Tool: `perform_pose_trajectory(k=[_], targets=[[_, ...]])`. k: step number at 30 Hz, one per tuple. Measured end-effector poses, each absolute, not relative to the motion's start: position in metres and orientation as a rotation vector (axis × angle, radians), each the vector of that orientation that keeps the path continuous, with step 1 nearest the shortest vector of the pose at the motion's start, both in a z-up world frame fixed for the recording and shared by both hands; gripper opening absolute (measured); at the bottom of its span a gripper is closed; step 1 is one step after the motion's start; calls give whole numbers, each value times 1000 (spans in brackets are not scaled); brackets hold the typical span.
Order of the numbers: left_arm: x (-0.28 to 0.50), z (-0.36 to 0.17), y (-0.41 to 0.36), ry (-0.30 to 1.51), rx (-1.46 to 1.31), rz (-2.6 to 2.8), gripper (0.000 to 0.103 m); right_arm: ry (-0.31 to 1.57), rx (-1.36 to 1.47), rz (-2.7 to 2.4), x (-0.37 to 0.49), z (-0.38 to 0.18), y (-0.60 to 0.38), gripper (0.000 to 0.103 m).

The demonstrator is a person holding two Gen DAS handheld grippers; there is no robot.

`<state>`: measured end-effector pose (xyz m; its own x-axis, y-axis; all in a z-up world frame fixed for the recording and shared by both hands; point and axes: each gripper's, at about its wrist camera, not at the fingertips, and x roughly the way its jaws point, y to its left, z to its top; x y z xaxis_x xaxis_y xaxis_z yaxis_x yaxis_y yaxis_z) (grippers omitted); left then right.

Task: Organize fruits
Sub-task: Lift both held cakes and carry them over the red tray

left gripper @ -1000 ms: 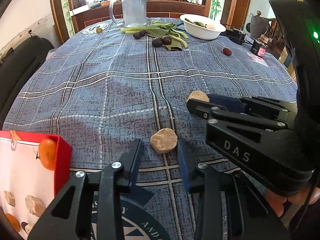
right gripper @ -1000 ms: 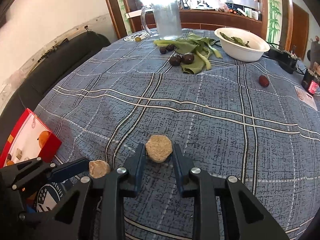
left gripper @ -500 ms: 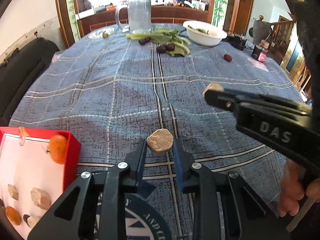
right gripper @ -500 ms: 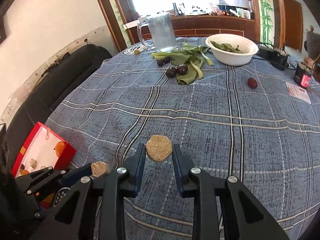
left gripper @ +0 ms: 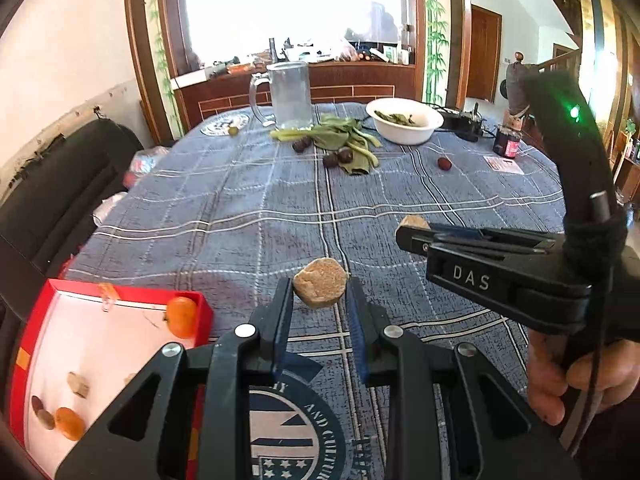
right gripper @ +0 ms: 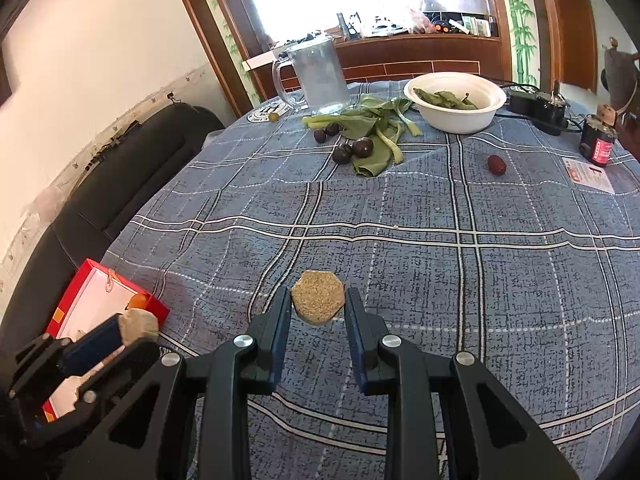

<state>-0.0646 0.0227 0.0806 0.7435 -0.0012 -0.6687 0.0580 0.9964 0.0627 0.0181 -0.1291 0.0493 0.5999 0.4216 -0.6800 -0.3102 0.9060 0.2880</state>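
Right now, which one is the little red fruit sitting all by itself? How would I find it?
Start at the white bowl holding green leaves at the far side of the blue checked tablecloth. Come toward you and a bit right: the red fruit lies alone on bare cloth. The dark plums are purple and sit by the leafy greens.

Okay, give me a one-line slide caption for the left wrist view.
Left hand-held gripper holds a tan cake beside the red box; right hand-held gripper carries another cake over the plaid cloth.
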Motion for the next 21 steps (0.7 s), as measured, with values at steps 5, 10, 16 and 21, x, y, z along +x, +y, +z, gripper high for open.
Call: perform_pose_trajectory(k=[5, 10, 16, 21], targets=[[-70, 88, 27, 710, 80, -12, 29, 798, 141, 449, 10, 53, -123, 26], [-75, 93, 34, 696, 76, 7, 29, 773, 121, 467, 5, 55, -116, 26], [-78, 94, 37, 694, 74, 17, 29, 733, 97, 492, -3, 59, -108, 26], [-79, 96, 40, 693, 66, 26, 29, 704, 81, 514, -10, 62, -103, 26]])
